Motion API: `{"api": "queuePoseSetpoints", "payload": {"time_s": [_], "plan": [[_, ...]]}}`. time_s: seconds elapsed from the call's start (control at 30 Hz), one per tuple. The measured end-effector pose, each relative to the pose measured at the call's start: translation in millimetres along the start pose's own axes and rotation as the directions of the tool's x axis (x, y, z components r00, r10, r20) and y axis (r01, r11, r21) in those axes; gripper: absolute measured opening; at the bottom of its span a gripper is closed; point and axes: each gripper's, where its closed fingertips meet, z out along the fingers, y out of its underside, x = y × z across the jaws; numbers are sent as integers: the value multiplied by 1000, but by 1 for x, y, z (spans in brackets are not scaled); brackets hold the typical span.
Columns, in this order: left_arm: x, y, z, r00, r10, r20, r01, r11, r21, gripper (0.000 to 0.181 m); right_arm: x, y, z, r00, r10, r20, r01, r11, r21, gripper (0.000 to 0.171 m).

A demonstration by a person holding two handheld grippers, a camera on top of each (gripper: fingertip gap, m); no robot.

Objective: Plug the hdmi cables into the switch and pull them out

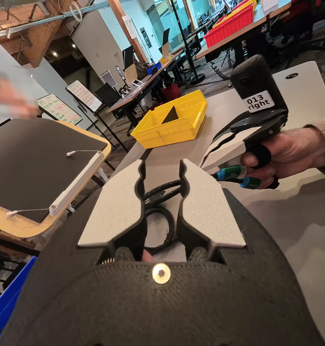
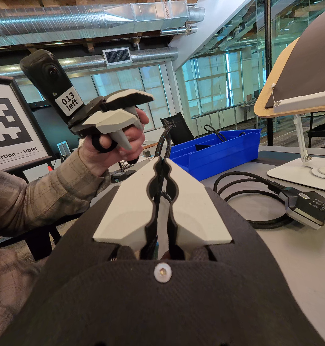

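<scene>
Your right gripper [image 2: 162, 162] is clenched on the hdmi cables [image 2: 162, 142]; your left gripper [image 1: 161, 164] is released, holding nothing.
Both green plugs [image 1: 232, 171] hang beneath the right gripper, while the switch [image 2: 311, 207] lies on the grey table [image 2: 298, 262], well apart.

The counter [image 2: 298, 271] is bare in the wide stretch nearest the right tool [image 2: 162, 164], so a tool could pass there. Farther along, the switch [image 2: 311, 207] lies with its looped black cord [image 2: 232, 189] beside it, the white lamp stand [image 2: 304, 172] just behind, and the blue bin [image 2: 214, 149] closing off the far edge. In the left wrist view, a coil of cable [image 1: 158, 211] lies under the spread fingers of the left tool [image 1: 161, 164], the yellow bin [image 1: 169, 119] stands beyond open counter, and the right tool [image 1: 206, 162], clamped on two green-ended cables [image 1: 231, 170], crowds the right side.
</scene>
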Motion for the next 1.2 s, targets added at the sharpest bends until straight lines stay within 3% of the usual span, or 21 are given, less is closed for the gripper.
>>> {"api": "queuePoseSetpoints", "payload": {"time_s": [0.23,0.37,0.53,0.7,0.97,1.2], "plan": [[-5,10,0,998,61,25,-59,997,-51,32,-1,3,2,1000,8,13,-8,1000,-8,0],[-28,35,-2,994,25,103,-14,994,-110,25,-8,2,4,998,29,55,-29,1000,-2,0],[-40,54,0,985,-116,129,129,988,-91,12,-26,9,11,991,40,125,-34,998,-46,0],[-42,55,0,984,-58,166,85,983,-160,12,-35,19,18,989,34,143,-22,996,-81,0],[-20,112,15,996,-35,87,64,928,-366,7,-43,5,16,984,29,177,-24,999,-30,0],[-9,107,15,1000,11,20,-3,932,-362,15,-34,4,14,990,32,141,-29,999,-25,0]]}}
